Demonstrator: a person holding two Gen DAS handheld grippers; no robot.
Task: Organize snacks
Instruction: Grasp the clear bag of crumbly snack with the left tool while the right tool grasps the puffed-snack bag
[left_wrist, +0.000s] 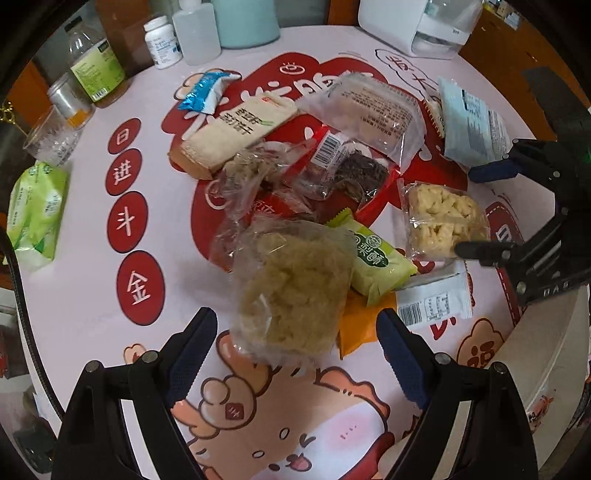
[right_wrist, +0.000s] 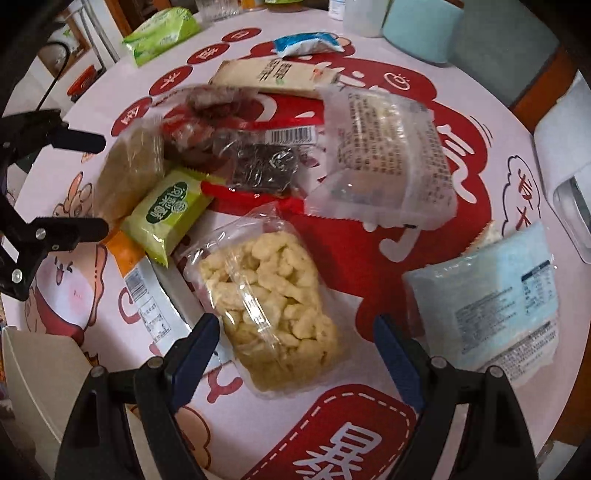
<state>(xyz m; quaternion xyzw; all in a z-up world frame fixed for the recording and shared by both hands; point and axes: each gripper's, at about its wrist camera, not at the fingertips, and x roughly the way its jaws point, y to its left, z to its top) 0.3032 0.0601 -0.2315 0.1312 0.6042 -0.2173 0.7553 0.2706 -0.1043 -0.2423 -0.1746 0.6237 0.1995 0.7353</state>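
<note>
Both claws point down at the pile, and I start nearest: my left claw (left_wrist: 297, 354) stands wide open, its blue pads either side of the clear pack of tan floss cake (left_wrist: 291, 291), not pressing on it, so nothing is held yet. I judge it is lined up that way so one squeeze takes the pack across its narrow width. My right claw (right_wrist: 295, 354) is open just as wide, straddling the near end of the clear bag of pale puffed snack (right_wrist: 275, 306), again empty, the bag lying flat on the worktop (right_wrist: 476, 402). Just past the floss cake, the little green pastry packet (left_wrist: 373, 258) leans on an orange-and-white packet (left_wrist: 432, 299), so I leave that for later; lifting the top layer first keeps the heap from sliding. To the right of the puffed bag lies the light blue packet (right_wrist: 491, 299), apart from the rest and easy to reach. Further in, the red-edged bag of dark pieces (left_wrist: 351, 166) is overlapped by the frosted white wrapper (left_wrist: 373, 110), and the long cracker pack (left_wrist: 236, 136) sits behind them. At the far rim stand bottles (left_wrist: 96, 66) and a green tissue pack (left_wrist: 35, 210), well clear of the snacks.
</note>
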